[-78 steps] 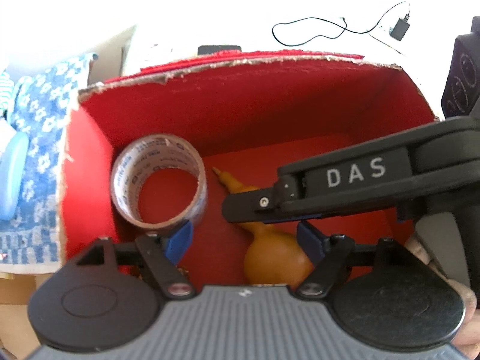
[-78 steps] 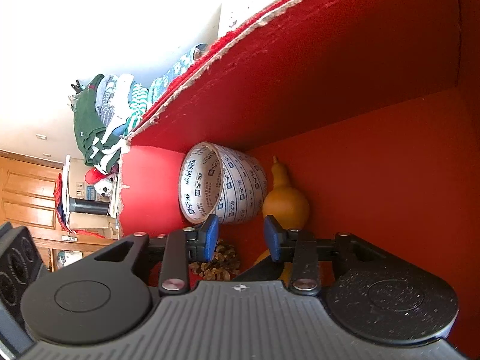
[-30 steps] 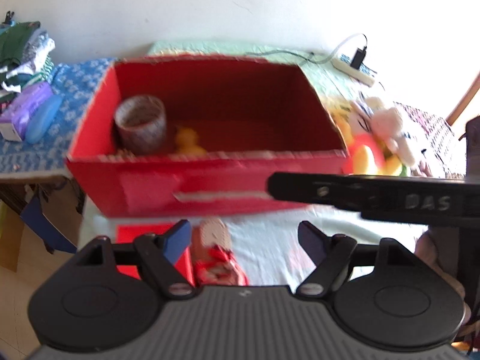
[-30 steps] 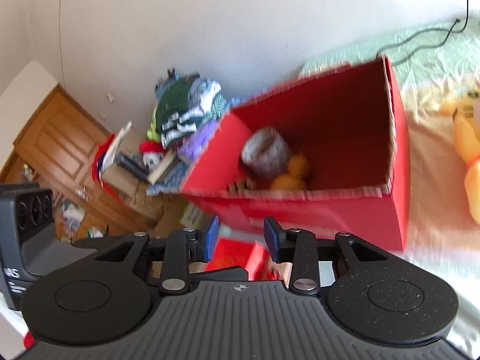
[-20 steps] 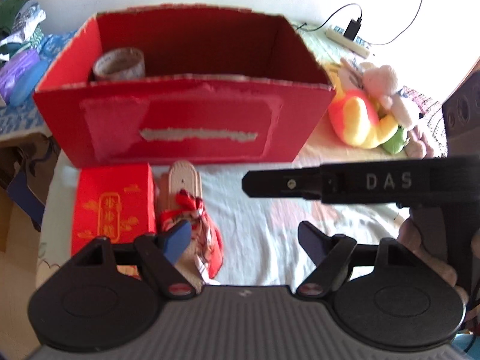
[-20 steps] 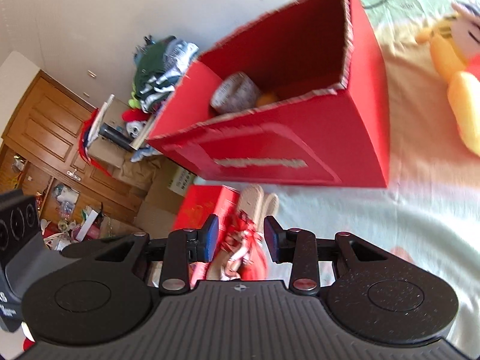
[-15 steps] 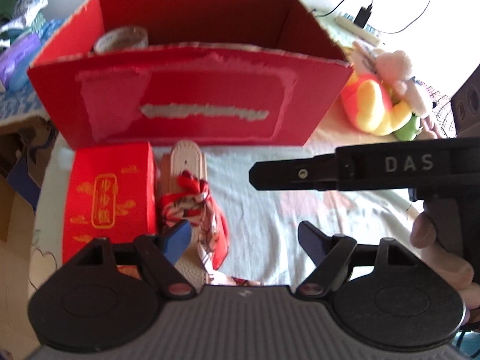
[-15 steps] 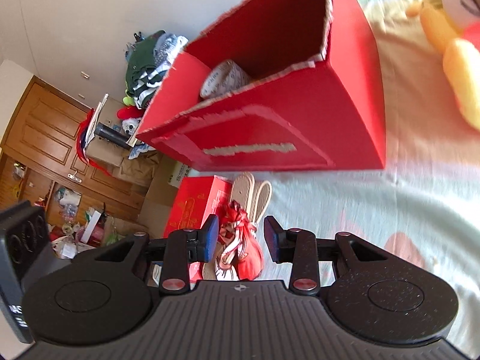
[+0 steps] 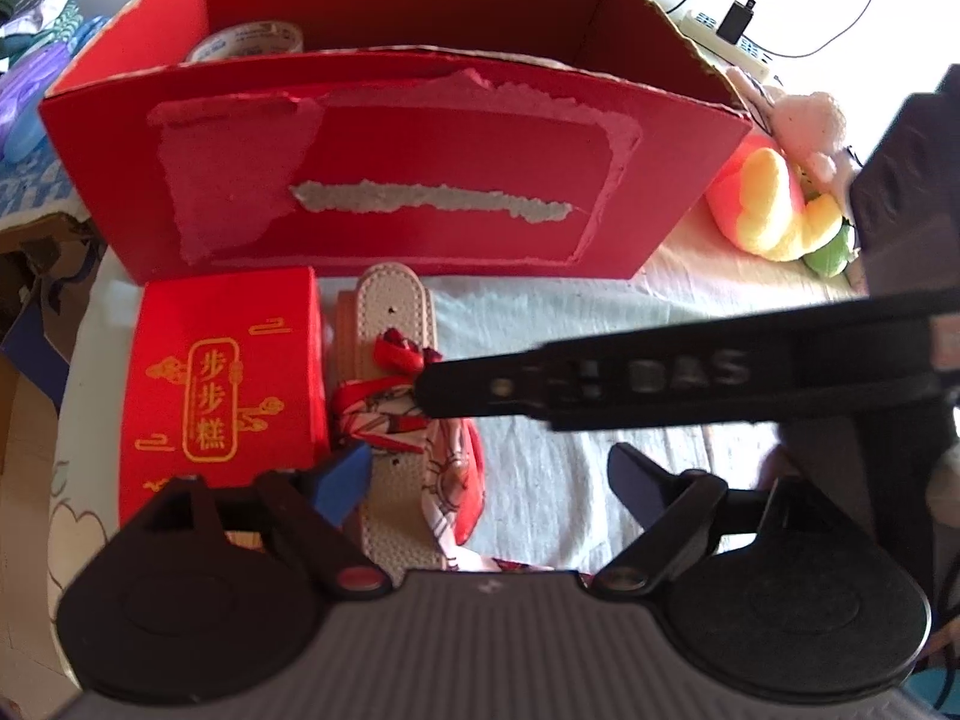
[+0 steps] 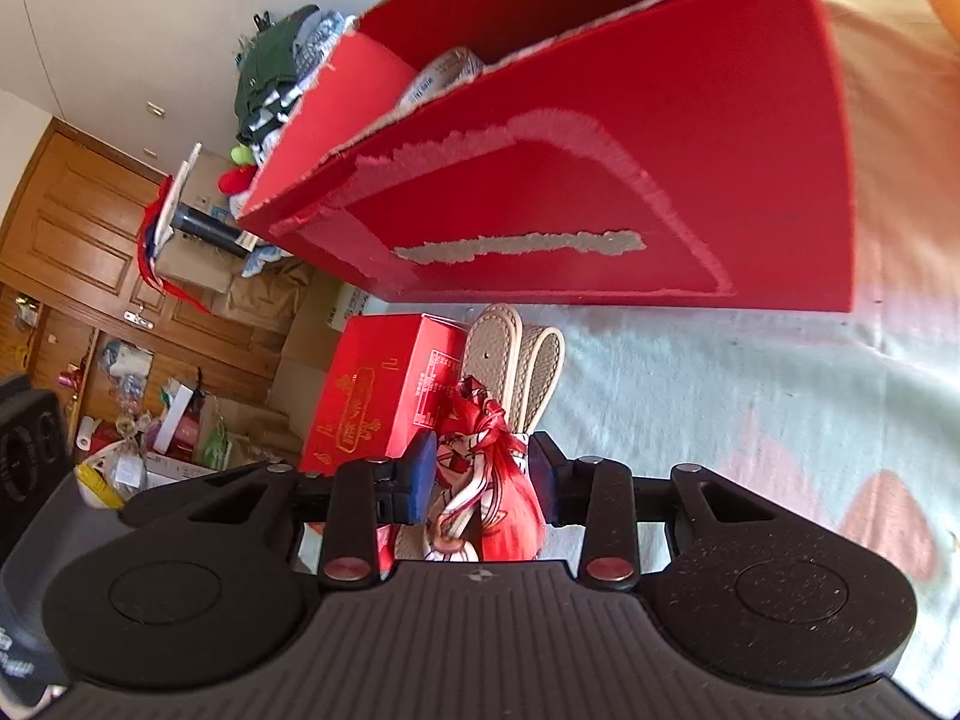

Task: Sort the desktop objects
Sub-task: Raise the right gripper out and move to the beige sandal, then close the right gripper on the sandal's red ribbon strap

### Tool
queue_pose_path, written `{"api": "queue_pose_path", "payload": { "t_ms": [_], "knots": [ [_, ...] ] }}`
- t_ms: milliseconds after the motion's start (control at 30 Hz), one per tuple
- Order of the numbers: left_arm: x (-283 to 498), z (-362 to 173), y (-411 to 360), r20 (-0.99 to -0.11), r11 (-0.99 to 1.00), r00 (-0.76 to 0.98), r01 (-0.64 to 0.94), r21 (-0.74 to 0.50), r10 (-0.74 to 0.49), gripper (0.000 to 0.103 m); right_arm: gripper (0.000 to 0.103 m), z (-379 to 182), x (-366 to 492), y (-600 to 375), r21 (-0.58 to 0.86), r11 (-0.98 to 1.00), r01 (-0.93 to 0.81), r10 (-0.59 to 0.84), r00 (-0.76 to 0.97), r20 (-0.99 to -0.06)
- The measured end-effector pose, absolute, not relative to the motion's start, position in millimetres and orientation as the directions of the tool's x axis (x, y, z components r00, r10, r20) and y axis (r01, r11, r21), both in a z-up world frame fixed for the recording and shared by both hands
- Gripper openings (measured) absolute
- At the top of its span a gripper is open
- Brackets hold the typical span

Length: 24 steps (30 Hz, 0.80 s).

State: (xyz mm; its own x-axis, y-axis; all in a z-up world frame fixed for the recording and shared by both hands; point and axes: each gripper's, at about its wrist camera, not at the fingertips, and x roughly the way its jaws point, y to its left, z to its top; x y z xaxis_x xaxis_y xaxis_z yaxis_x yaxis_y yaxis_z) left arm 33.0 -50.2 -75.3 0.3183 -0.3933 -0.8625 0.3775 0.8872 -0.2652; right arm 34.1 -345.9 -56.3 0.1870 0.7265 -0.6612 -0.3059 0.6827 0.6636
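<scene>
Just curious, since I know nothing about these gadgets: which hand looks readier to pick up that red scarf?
The right gripper: its jaws already sit open on either side of the red scarf. The left gripper hangs back, open, with nothing between them.

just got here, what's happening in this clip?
A person is sorting desktop clutter into the big red box, which already holds a tape roll. The right hand-held gripper is low over the bundle of beige insoles tied with a red patterned scarf, its open fingers on either side of the scarf knot, nothing gripped yet. The left hand-held gripper is open and empty, hovering just behind. A small red gift box sits beside the insoles.
</scene>
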Motion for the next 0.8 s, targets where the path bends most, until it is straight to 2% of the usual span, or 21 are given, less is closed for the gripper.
{"api": "queue_pose_path", "payload": {
  "t_ms": [233, 433, 800],
  "knots": [
    [35.0, -76.0, -45.4, -0.859, 0.873, 0.302, 0.399, -0.279, -0.413, 0.089, 0.039, -68.1, 39.5, -336.9, 0.665, 0.691, -0.283, 0.717, 0.146, -0.682],
    [38.1, -76.1, -44.3, -0.861, 0.866, 0.292, 0.416, -0.277, -0.416, 0.09, 0.03, -71.7, 37.3, -341.8, 0.678, 0.686, -0.266, 0.722, 0.131, -0.679],
    [35.5, -72.1, -69.6, -0.85, 0.808, 0.254, 0.515, -0.284, -0.461, 0.094, 0.029, -66.8, 30.4, -385.5, 0.679, 0.71, -0.188, 0.704, 0.174, -0.689]
  ]
}}
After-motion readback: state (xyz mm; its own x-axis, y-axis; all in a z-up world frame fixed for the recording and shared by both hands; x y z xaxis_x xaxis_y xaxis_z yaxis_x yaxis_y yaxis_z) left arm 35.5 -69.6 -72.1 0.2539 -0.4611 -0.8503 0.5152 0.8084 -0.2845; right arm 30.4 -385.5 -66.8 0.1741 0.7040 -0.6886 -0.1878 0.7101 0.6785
